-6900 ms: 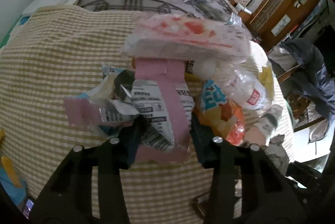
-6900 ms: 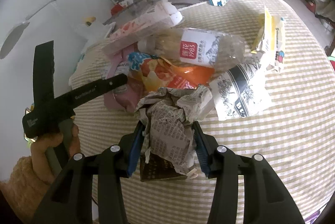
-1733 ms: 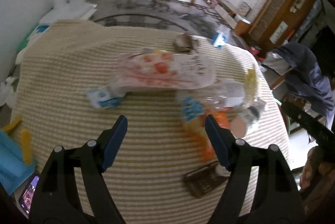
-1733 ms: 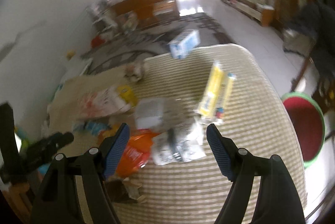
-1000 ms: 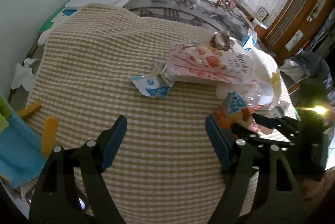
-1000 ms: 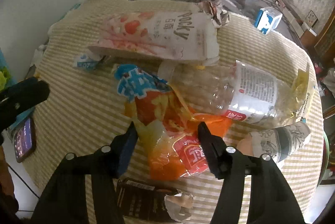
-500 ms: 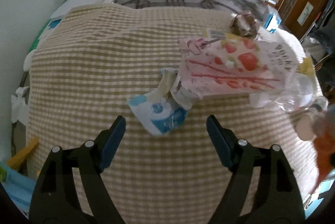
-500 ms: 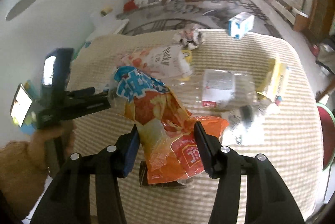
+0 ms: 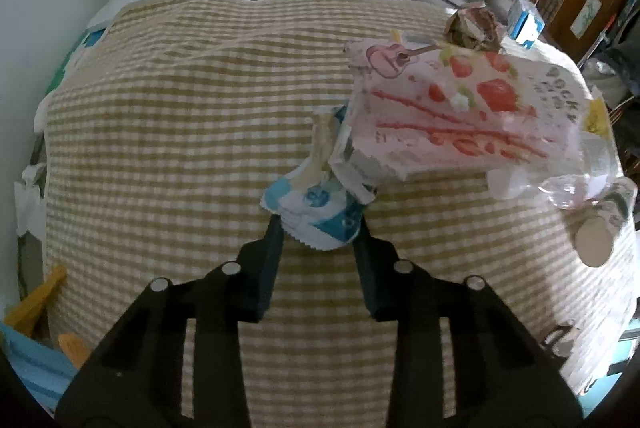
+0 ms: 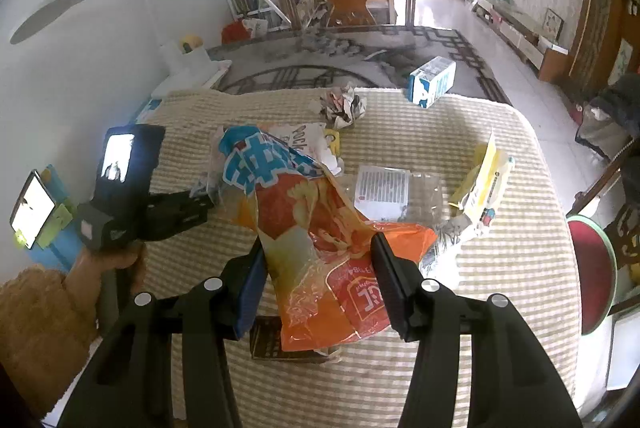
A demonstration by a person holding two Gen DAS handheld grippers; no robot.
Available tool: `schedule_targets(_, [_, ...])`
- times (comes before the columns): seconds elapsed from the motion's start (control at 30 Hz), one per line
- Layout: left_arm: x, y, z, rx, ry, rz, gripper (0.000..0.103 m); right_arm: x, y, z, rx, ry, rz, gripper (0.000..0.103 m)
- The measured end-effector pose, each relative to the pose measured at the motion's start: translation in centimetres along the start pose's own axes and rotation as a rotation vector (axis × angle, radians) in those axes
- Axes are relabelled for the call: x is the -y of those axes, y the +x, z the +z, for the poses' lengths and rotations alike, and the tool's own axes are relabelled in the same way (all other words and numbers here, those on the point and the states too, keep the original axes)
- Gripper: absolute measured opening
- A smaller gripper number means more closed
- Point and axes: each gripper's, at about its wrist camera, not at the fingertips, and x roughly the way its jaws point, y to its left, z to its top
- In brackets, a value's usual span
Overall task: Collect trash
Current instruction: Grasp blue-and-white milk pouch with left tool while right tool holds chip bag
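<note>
In the left wrist view my left gripper (image 9: 318, 228) has closed its jaws around the near edge of a blue and white wrapper (image 9: 316, 210) lying on the checked tablecloth (image 9: 180, 132). A pink Pocky box (image 9: 460, 112) lies just beyond it. In the right wrist view my right gripper (image 10: 318, 248) is shut on an orange and blue crisp bag (image 10: 316, 228) and holds it lifted above the table. The left gripper's handle and hand (image 10: 124, 196) show at the left.
On the cloth lie a clear plastic bottle (image 10: 392, 190), a yellow packet (image 10: 482, 180), a crumpled paper ball (image 10: 342, 106), a blue and white carton (image 10: 432, 82) and a dark wrapper (image 10: 276, 344). A red round stool (image 10: 592, 268) stands right of the table.
My left gripper has moved forward and narrowed its jaws onto the blue and white wrapper. My right gripper has lifted the crisp bag higher off the table.
</note>
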Motion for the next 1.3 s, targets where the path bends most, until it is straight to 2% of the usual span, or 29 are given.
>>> schedule_targets(0.3, [1.1, -2.2, -2.8, -0.028, -0.036, -0.076, 0.033, 1.2, 1.3, -0.1, -0.031, 0.041, -0.012, 0.05])
schedule_targets(0.4, [1.5, -1.8, -3.1, -0.051, -0.033, -0.089, 0.033, 1.4, 1.5, -0.1, -0.034, 0.051, -0.015, 0.05])
schedule_targets(0.57, [1.4, -2.9, -3.2, -0.034, -0.056, -0.113, 0.032, 1.6, 1.4, -0.3, -0.025, 0.061, -0.019, 0.05])
schedule_targets(0.87, [-0.2, -7.6, -1.4, 0.12, -0.129, -0.117, 0.032, 1.8, 1.5, 0.0, -0.01, 0.072, -0.021, 0.05])
schedule_targets(1.07, [1.6, -10.5, -0.5, 0.219, -0.094, -0.134, 0.033, 1.9, 1.2, 0.3, 0.016, 0.079, -0.021, 0.05])
schedule_targets(1.3, [3.7, -12.2, 0.3, 0.265, -0.047, -0.154, 0.032, 2.6, 0.6, 0.3, 0.052, 0.104, -0.021, 0.05])
